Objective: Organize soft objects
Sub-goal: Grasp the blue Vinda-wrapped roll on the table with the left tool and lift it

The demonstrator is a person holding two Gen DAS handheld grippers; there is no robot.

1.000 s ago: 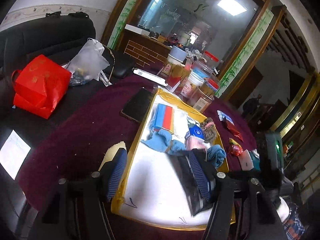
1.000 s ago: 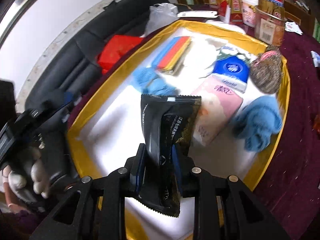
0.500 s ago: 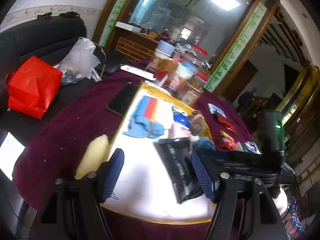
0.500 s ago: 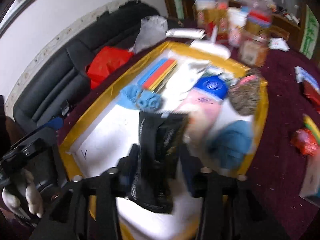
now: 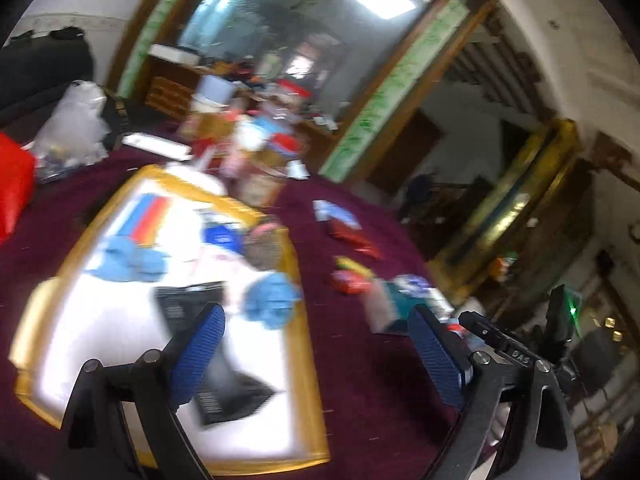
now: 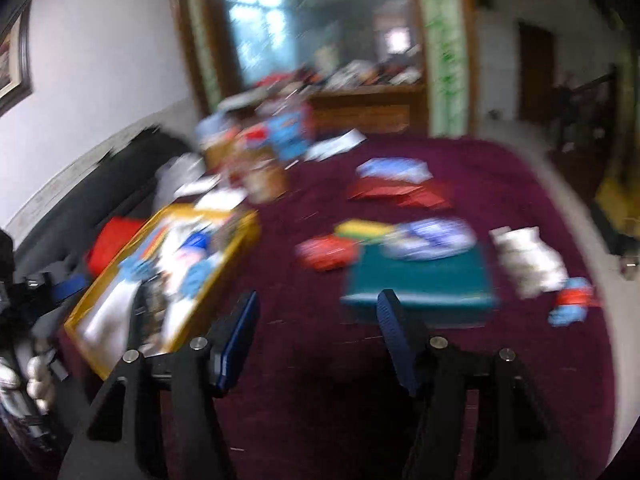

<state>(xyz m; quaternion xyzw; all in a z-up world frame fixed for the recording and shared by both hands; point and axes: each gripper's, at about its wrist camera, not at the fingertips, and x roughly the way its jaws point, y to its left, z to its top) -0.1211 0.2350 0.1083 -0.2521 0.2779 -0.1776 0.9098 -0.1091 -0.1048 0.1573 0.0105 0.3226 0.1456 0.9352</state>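
A: Now, item one, left tool (image 5: 316, 344)?
B: Spread wide, nothing between its blue pads, hovering over the tray's near right rim.
A: Right tool (image 6: 316, 340)?
B: Also spread, empty, above the maroon desk (image 6: 400, 360).
A: Black pouch (image 5: 216, 368)?
B: Lying flat on the white floor of the gold-rimmed tray (image 5: 302, 300), beside a blue glove (image 5: 272, 300).
A: Teal box (image 6: 416, 280)?
B: On the desk, outside the tray; views blurred.

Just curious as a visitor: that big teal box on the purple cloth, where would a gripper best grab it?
Probably the teal box by its near edge, from the front: it lies flat, and packets rest on its far part. The right gripper is open before it.
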